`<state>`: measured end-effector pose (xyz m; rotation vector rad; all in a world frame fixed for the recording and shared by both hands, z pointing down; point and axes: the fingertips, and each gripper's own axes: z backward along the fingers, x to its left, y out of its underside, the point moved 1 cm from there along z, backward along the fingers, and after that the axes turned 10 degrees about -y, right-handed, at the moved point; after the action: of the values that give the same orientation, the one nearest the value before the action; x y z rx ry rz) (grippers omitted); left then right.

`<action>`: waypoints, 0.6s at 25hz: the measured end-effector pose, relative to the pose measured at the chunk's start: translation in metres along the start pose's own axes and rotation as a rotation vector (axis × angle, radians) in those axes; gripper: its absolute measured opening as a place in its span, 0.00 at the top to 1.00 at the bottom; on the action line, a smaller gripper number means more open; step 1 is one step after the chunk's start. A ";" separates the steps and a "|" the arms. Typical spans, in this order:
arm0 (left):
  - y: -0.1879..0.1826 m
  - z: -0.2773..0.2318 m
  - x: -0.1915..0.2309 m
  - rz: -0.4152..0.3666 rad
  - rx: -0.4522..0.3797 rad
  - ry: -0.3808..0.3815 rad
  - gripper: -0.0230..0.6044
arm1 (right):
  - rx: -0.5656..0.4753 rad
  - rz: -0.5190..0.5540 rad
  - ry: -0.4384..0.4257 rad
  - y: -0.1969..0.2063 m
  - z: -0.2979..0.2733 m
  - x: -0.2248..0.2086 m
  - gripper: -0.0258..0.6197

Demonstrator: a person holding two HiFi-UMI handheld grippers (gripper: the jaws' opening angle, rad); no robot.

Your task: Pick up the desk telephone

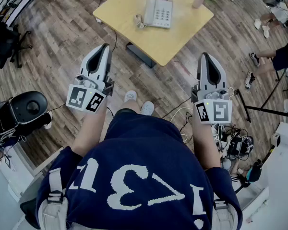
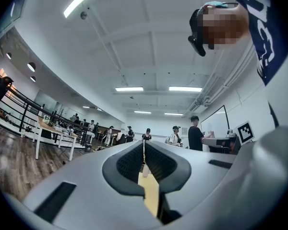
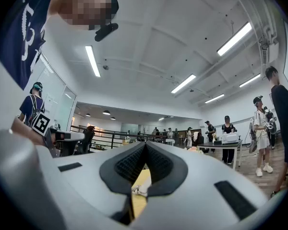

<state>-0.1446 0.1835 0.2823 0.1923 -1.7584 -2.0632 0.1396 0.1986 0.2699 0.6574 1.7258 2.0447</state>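
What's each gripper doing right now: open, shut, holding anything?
Left gripper: shut, holding nothing.
Right gripper: shut, holding nothing.
The desk telephone lies on the table, untouched.

The counter point(image 1: 173, 42)'s near corner and the two edges meeting there lie bare, open to approach from the front. The telephone point(image 1: 158, 12) sits toward the far edge, its coiled cord point(image 1: 139, 21) bunched against its left side. A flower vase point(image 1: 198, 0) stands near its right, narrowing that flank.
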 end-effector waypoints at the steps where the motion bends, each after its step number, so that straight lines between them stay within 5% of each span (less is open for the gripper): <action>1: 0.001 0.002 0.000 -0.001 0.003 -0.003 0.93 | 0.002 -0.003 -0.004 0.000 0.000 0.002 0.92; 15: -0.001 0.010 -0.006 -0.025 0.009 -0.028 0.93 | -0.019 0.005 -0.005 -0.003 -0.002 -0.002 0.92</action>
<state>-0.1427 0.1952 0.2819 0.1903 -1.7909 -2.0849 0.1399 0.1962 0.2662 0.6614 1.7015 2.0589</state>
